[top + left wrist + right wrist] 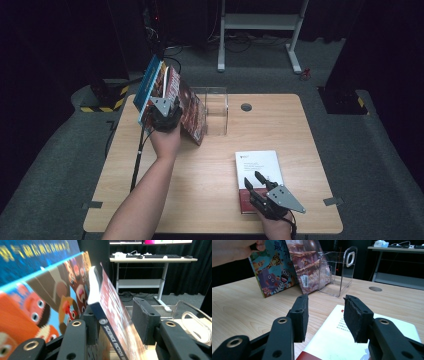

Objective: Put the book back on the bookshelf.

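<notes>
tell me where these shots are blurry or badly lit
High view: the table is evenly lit, the room around it nearly black. Left gripper view: the picture book is smeared and soft, the science fiction book spine sharper. Right gripper view: the white book glares pale, its print unreadable.

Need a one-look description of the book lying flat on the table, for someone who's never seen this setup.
Start at the wooden table and go to its near right corner, just ahead of the right gripper. The white book lies flat there, cover up, with a dark red band along its near edge. The other books stand tilted at the far left beside the clear holder; this is the one lying down.
</notes>
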A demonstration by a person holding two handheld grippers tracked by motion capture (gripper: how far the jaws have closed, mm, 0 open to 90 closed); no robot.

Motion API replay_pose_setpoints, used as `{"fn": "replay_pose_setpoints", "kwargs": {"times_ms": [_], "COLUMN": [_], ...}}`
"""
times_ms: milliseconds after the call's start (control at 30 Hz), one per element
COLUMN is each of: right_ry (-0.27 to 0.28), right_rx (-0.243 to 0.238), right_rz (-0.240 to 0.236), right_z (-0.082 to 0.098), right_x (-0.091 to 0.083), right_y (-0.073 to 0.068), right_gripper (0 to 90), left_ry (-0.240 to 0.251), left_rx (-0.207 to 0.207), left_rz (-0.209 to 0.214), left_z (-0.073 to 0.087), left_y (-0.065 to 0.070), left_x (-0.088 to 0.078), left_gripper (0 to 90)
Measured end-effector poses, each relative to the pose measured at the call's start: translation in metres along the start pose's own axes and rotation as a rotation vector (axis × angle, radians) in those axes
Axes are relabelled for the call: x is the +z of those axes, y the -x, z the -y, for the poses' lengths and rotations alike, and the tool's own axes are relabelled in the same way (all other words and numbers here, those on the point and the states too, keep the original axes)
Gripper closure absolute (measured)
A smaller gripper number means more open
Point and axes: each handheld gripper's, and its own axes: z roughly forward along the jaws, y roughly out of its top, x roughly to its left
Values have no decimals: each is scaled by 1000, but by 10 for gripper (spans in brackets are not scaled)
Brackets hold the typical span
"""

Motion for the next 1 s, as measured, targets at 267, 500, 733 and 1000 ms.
{"fn": "replay_pose_setpoints", "kwargs": {"times_ms": [267,500,733,1000], "right_ry": [1,0,0,1], "right_rx": [1,-1,-2,-1], "right_rz": [0,-4,-3,-3], "right_z": [0,0,0,0], "right_x": [0,0,0,0], "right_y": [-1,-1,-2,-2], "right_gripper": [547,547,547,544], "left_ry": [10,35,62,66], "left_rx": [8,12,22,19], "left_rz": [-6,-16,-10,25], "left_z": [-9,-22,-32,-38], "left_y": [-3,-6,-5,-3], "left_x": [-6,-12,-18,-22], "left_gripper": [588,595,606,605]}}
